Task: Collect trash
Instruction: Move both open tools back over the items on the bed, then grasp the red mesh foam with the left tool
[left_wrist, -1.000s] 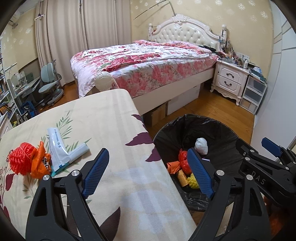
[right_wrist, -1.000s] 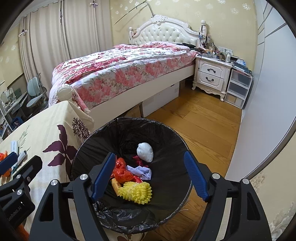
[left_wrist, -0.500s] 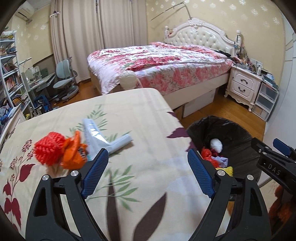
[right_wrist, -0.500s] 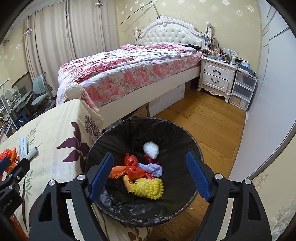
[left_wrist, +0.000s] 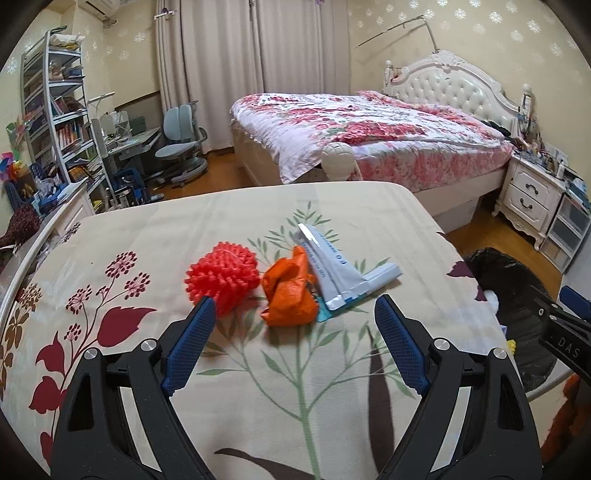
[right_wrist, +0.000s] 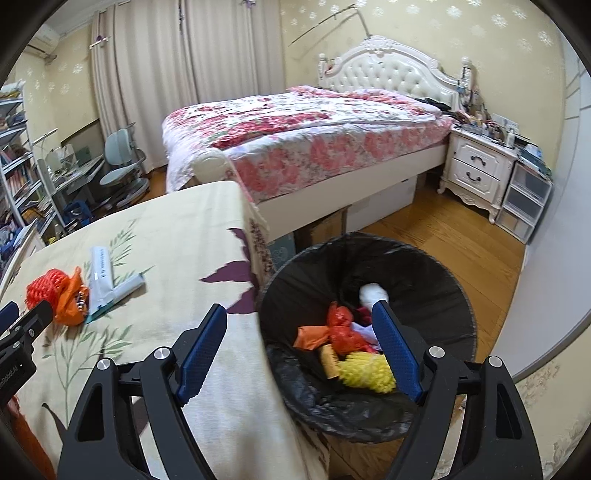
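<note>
On the floral tablecloth lie a red spiky ball, a crumpled orange bag and flat blue-white packets. My left gripper is open and empty, just short of them. The same trash shows in the right wrist view: red ball, orange bag, packets. My right gripper is open and empty over the table edge and the black-lined trash bin, which holds red, orange, yellow and white trash. The bin stands right of the table.
A bed with a floral cover stands behind the table. A white nightstand and plastic drawers are at the right wall. A desk, chair and bookshelf are at the left. The floor is wood.
My left gripper has swung left from the bin to face the trash on the table. My right gripper has shifted left, so the table now fills more of its view.
</note>
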